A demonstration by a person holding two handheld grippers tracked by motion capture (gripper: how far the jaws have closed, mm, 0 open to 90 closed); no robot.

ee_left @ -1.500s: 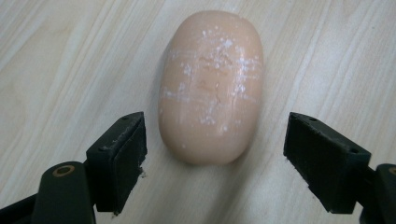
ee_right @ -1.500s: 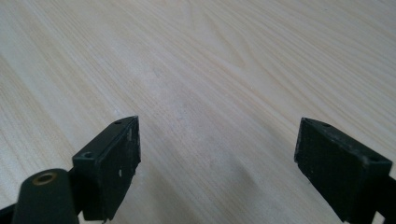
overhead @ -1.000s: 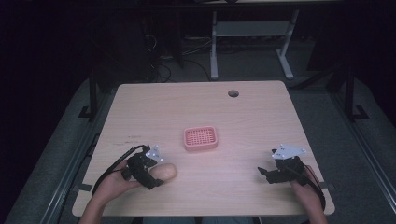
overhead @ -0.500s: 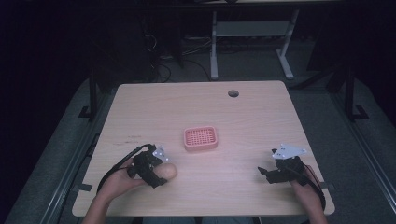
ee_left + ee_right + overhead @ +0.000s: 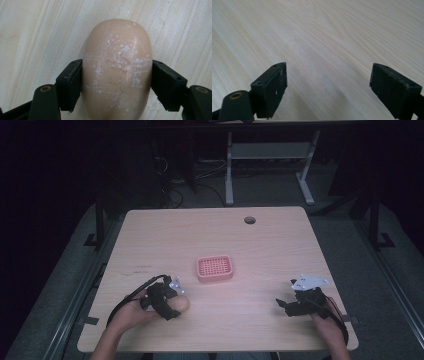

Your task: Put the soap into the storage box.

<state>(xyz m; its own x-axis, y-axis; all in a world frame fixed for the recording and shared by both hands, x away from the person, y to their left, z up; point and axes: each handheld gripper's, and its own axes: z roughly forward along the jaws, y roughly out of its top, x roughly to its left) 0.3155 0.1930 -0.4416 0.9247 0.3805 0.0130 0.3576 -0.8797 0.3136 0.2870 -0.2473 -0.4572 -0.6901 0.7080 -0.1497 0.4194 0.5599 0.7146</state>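
Currently, in the high view, I am holding the left gripper [image 5: 172,304] low over the near-left part of the table [image 5: 260,240], with its jaws around a tan soap [image 5: 181,304]. The soap is lying on the wood, below and to the left of the pink dish [image 5: 214,268], near it but clearly apart. The dish is sitting empty at the table's middle. The right gripper [image 5: 284,305] is waiting at the near-right, well apart from both.

Next, in the left gripper view, I am looking straight down on the soap [image 5: 117,70], an oval bar with white scuffs. Both pads [image 5: 70,85] are pressing against its two long sides, so I am judging the left gripper [image 5: 116,86] to be clamped on the bar. Whether the bar is resting on the table or just clear of it, I cannot tell.

Finally, in the right gripper view, the right gripper [image 5: 329,85] is standing wide apart over bare wood, holding nothing.

I am judging the work as early: the grasp is made, while the carry to the dish and the release into it are left to do. The right gripper is playing no part for now.
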